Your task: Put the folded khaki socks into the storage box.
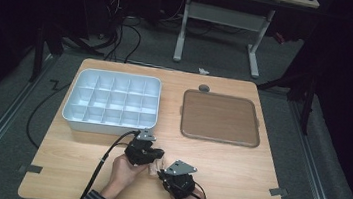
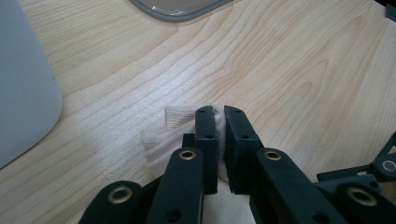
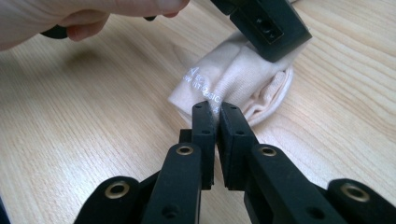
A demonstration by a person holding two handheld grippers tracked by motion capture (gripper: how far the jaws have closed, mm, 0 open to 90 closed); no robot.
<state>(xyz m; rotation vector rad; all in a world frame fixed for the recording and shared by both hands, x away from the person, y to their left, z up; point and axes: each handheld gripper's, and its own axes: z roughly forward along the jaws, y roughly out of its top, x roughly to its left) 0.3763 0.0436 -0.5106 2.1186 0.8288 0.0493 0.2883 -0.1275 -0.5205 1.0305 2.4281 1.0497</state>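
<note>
Sock (image 3: pixel 233 79), a pale beige folded one, is seen lying on the wooden table (image 1: pixel 236 172) near its front edge, between the two grippers. In the right gripper view, the right gripper (image 3: pixel 217 114) is shown with its black jaws nearly together, and an edge of the fabric, next to some white printed lettering, is pinched between their tips. In the left gripper view, the left gripper (image 2: pixel 219 119) is shown closed on another fold of the same sock, a strip of cloth being squeezed between its jaws. In the high view, the left gripper (image 1: pixel 144 151) and the right gripper (image 1: pixel 178 177) are seen close together, each held by a hand, with the sock (image 1: pixel 158 165) just between them. Farther back on the table, a white compartment tray (image 1: pixel 75 113) is set at the left and a brown flat lid (image 1: pixel 220 117) at the right, well apart from the sock.
</note>
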